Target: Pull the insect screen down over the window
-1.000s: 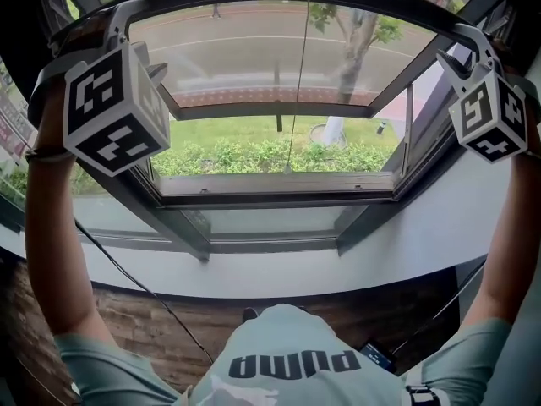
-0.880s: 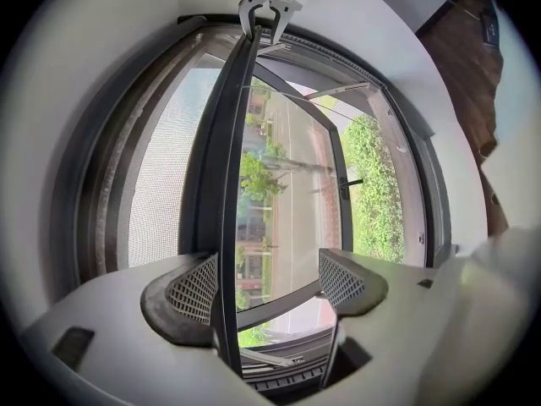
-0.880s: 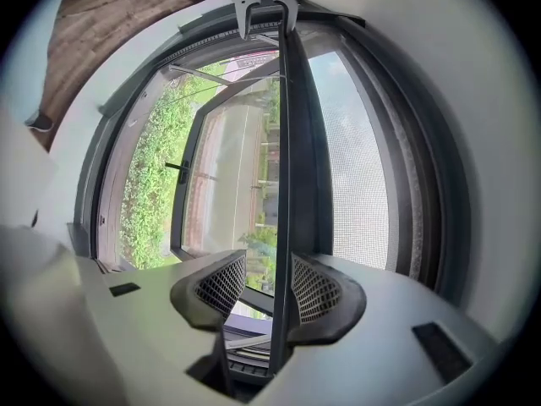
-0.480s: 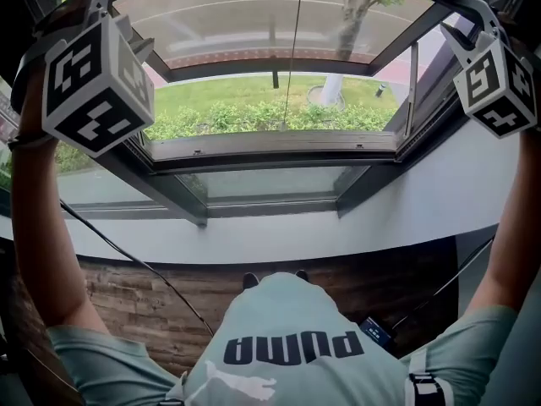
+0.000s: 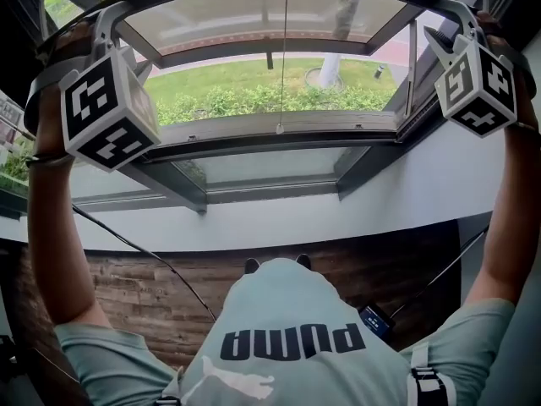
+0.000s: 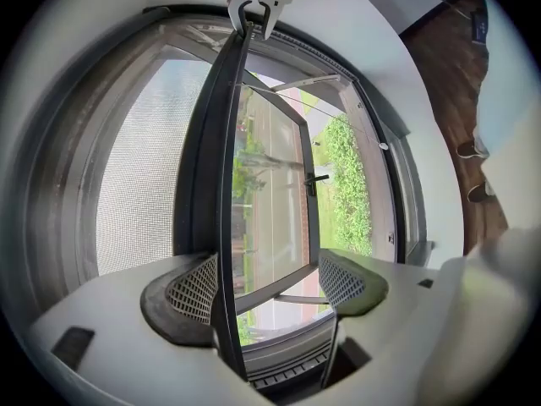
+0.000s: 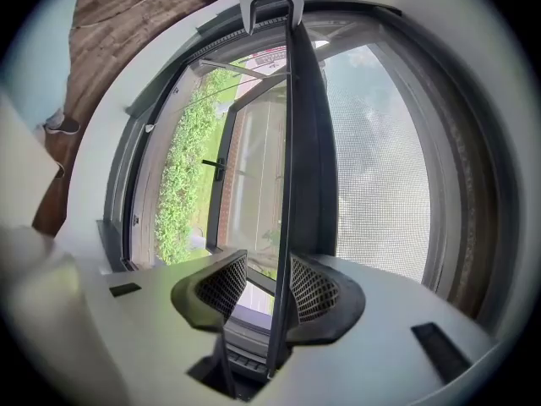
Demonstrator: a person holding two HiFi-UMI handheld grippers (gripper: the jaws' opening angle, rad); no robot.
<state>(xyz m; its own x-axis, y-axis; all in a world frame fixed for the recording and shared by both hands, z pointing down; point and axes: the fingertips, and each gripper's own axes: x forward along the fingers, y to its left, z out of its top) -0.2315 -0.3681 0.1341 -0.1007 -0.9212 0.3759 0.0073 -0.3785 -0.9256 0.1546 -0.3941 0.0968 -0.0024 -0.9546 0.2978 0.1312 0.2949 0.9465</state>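
Screen bar [image 6: 207,184] dark, slim, grey mesh [image 6: 135,184] beside; left claw [image 6: 266,279], right claw [image 7: 269,284] agape astride it (unclamped).

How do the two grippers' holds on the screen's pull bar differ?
Left gripper: jaws wide apart, pull bar against its left pad. Right gripper: jaws closer together, bar against its right pad. Shared: the bar sits between both pairs of jaws, with a gap on one side, unclamped.

Raised arms, left claw [image 6: 266,276], right claw [image 7: 264,282] (parted)
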